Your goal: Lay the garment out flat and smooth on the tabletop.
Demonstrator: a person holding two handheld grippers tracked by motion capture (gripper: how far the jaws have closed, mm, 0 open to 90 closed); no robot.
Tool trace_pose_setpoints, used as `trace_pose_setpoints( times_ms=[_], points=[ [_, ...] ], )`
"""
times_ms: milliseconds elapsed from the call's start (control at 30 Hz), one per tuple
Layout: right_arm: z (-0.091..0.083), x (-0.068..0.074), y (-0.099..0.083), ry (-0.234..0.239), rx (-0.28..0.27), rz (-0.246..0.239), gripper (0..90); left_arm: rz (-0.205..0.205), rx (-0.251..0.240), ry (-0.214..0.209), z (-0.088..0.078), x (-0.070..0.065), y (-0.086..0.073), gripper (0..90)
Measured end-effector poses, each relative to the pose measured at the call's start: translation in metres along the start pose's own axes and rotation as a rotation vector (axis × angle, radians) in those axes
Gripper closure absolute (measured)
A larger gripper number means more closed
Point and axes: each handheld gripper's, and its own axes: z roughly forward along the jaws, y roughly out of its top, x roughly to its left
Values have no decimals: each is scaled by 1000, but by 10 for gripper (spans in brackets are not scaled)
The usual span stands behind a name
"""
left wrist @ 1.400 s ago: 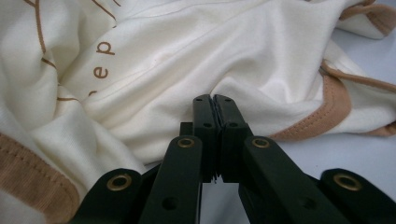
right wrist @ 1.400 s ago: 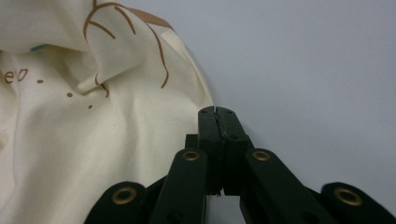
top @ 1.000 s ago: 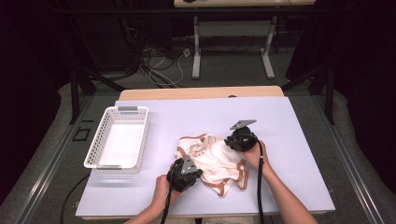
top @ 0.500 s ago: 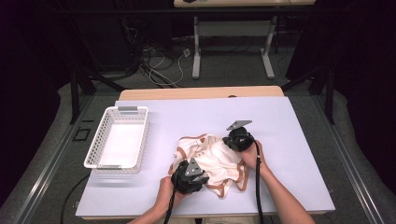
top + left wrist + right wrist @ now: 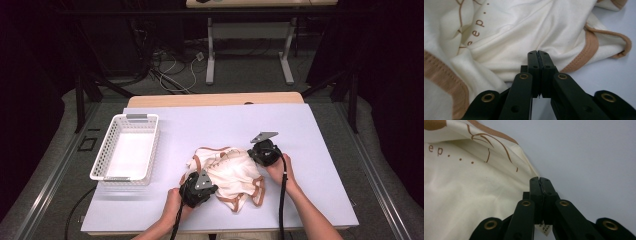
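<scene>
A cream garment [image 5: 227, 172] with brown trim and brown lettering lies crumpled in the near middle of the table. My left gripper [image 5: 211, 182] is at its near left corner. In the left gripper view its jaws [image 5: 537, 52] have just closed on a fold of the cream cloth [image 5: 506, 30], and creases run out from the tips. At the garment's right edge is my right gripper [image 5: 251, 158]. In the right gripper view it [image 5: 539, 179] is shut on the hem of the cloth [image 5: 474, 190], with a small white tag [image 5: 544, 229] hanging under the jaws.
An empty white mesh basket [image 5: 102, 160] stands at the table's left side. The pale table top [image 5: 310, 130] is bare to the right and behind the garment. Both forearms come in from the near edge, and a black cable trails from each gripper.
The right gripper has shifted slightly to the right along the garment's edge. The left gripper nudged into the cloth and settled at the near left corner.
</scene>
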Motion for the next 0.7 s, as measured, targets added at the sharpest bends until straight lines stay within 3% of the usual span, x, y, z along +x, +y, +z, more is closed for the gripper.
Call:
trace_pose_setpoints(
  times_ms=[467,700],
  points=[
    [-20,3,-23,-4,55,4,894,-35,31,52,-23,24,-19,891],
    [-29,14,-32,43,89,-15,892,-40,44,102,-31,35,-26,888]
  ],
)
